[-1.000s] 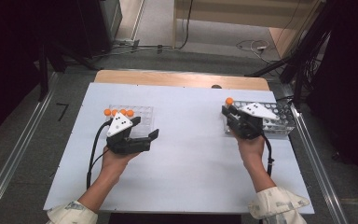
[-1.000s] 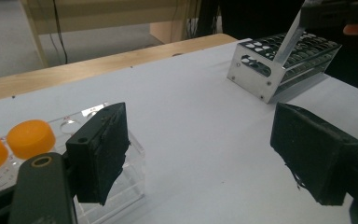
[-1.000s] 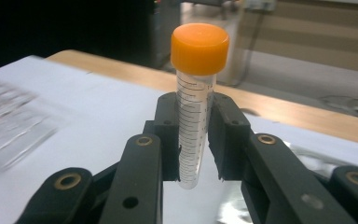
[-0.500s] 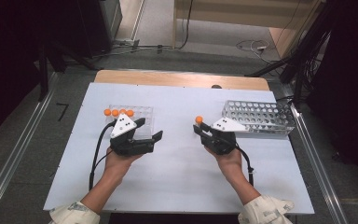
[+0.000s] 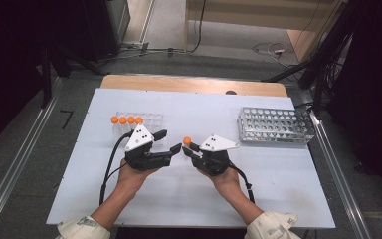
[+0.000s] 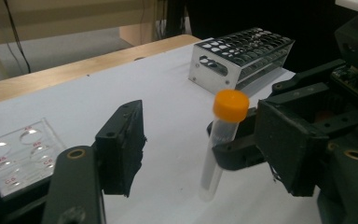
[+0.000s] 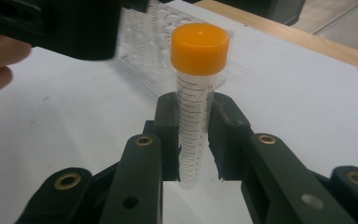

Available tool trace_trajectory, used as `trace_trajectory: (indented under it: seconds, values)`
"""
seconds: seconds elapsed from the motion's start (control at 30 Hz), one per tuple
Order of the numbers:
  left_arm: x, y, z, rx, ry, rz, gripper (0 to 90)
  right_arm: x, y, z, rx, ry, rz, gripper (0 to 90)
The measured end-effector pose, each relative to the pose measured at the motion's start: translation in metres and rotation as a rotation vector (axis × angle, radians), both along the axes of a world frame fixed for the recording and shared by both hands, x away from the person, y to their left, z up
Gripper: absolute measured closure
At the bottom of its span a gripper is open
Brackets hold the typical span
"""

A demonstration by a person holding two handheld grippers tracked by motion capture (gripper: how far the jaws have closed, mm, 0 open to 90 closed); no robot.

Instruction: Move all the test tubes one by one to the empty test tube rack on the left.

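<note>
Between my two claws, over the middle of the white desk, stands the tube with its orange cap. My right claw pinches it: in the right gripper view both pads press on the clear, marked body below the cap, and the tube stands upright with its lower end showing under the jaws. Seen from the high view, the cap is a small orange dot at the tip of that claw, just right of my left claw.

My left claw is spread. Its jaws have just been closing, yet nothing is between them; in the left gripper view one jaw stands well left of the tube and the other sits at the right edge, with the tube and the right claw's jaws in the gap ahead. The tips of the two claws are near each other but apart.

Behind my left claw lies the clear rack, with four orange caps in a row along its left part. The left gripper view shows its round holes with red labels at the lower left. The metal rack stands well apart to the right, near the desk's far right edge. My hands hold the claws from below, and cables trail back from them toward my sleeves.
</note>
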State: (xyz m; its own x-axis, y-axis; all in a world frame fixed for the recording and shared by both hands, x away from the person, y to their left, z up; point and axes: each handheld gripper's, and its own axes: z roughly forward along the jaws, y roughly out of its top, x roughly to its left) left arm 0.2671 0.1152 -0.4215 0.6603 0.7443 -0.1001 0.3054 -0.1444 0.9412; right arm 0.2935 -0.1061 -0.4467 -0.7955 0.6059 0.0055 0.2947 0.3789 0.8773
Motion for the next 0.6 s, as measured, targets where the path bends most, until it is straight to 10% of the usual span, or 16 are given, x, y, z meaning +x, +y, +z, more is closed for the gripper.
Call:
trace_trajectory:
  seconds: [0.6]
  values:
    - [-0.003,-0.007,-0.005,0.035,-0.004,-0.046,65.6,-0.009,0.018,0.001,0.026,0.032,0.075,71.9]
